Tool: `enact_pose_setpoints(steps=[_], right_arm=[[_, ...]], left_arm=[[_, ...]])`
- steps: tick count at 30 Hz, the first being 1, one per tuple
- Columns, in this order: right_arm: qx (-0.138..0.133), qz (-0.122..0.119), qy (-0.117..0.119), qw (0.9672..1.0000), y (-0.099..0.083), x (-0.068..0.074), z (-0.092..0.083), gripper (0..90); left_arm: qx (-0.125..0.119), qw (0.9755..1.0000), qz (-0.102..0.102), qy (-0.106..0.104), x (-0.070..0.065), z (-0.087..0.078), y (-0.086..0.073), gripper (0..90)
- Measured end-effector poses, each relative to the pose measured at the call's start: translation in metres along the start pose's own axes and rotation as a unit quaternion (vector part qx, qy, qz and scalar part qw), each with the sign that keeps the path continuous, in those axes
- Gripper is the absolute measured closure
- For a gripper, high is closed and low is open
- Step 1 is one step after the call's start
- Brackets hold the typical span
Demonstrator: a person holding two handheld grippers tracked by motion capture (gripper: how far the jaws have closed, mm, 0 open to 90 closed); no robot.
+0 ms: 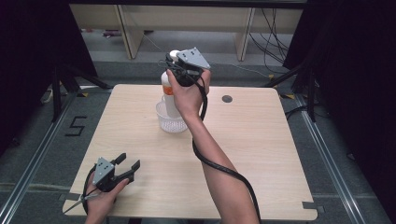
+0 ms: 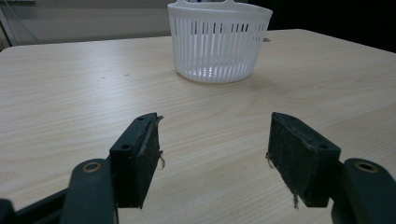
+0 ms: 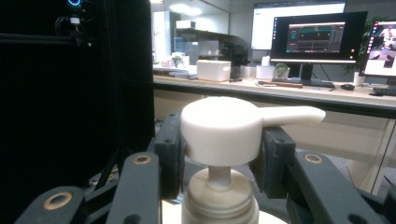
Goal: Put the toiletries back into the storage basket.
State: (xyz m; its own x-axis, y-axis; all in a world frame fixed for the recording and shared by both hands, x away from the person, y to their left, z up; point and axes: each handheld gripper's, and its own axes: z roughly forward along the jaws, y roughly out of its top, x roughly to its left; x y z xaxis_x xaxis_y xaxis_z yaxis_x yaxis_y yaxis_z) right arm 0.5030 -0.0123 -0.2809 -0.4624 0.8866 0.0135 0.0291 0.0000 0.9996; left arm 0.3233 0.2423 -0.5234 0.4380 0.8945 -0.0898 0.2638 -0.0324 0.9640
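Above the far middle of the table (image 1: 261,154), in the high view, the right gripper (image 1: 180,65) holds a white pump bottle (image 1: 167,91) by its top, the bottle hanging upright with its base just over or just inside the white slotted basket (image 1: 171,122) (which of the two I cannot tell from this angle). At the near left corner the left gripper (image 1: 128,168) rests low by the table edge, jaws spread with nothing between them, well apart from the basket.

From the left gripper view, that gripper (image 2: 215,149) looks along the bare wood: both pads stand wide apart and empty, and the basket (image 2: 217,51) sits straight ahead beyond the jaws, upright.

Seen in the right gripper view, the right gripper (image 3: 217,154) has its jaws closed on the pump bottle (image 3: 219,130), one pad on each side of the pump head, with the spout pointing off past the right-hand jaw and the threaded collar just below the pads.

The step in hand looks like lowering the bottle into the basket. To do it well, I judge the bottle should stay vertical and centred over the opening, go down slowly so the base clears the rim, and the grip should hold until the base sits flat, since the basket is light and may slide or tip
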Motion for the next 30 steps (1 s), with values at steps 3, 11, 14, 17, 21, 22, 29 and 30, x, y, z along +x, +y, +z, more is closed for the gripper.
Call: enact_pose_setpoints(steps=[3,11,14,17,21,22,29,30], right_arm=[[-0.001,-0.005,-0.002,1.0000,-0.001,0.000,0.002,60.0],[0.000,-0.003,-0.003,1.0000,-0.003,0.001,0.006,60.0],[-0.001,0.003,0.001,1.0000,-0.004,0.002,0.008,59.9],[0.000,-0.001,-0.003,1.0000,-0.006,0.001,0.010,59.9],[0.002,0.007,0.003,1.0000,-0.008,0.003,0.013,59.9],[0.001,0.003,0.000,1.0000,-0.008,0.002,0.013,59.9],[0.007,0.005,-0.004,1.0000,-0.011,0.001,0.016,59.9],[0.007,0.005,-0.004,1.0000,-0.011,0.001,0.016,59.9]], left_arm=[[0.000,1.0000,0.000,0.000,0.000,0.000,0.000,33.5],[-0.001,1.0000,-0.001,0.000,0.000,0.000,0.000,33.5],[-0.004,1.0000,-0.001,-0.002,0.000,0.001,0.000,33.5],[-0.001,1.0000,0.000,-0.001,0.000,0.000,0.000,33.5],[-0.005,1.0000,-0.001,-0.003,0.000,0.001,0.000,33.5],[-0.003,1.0000,-0.001,-0.002,0.000,0.001,0.000,33.5],[-0.006,1.0000,-0.002,-0.003,0.000,0.001,0.000,33.5],[-0.006,1.0000,-0.002,-0.003,0.000,0.001,0.000,33.5]])
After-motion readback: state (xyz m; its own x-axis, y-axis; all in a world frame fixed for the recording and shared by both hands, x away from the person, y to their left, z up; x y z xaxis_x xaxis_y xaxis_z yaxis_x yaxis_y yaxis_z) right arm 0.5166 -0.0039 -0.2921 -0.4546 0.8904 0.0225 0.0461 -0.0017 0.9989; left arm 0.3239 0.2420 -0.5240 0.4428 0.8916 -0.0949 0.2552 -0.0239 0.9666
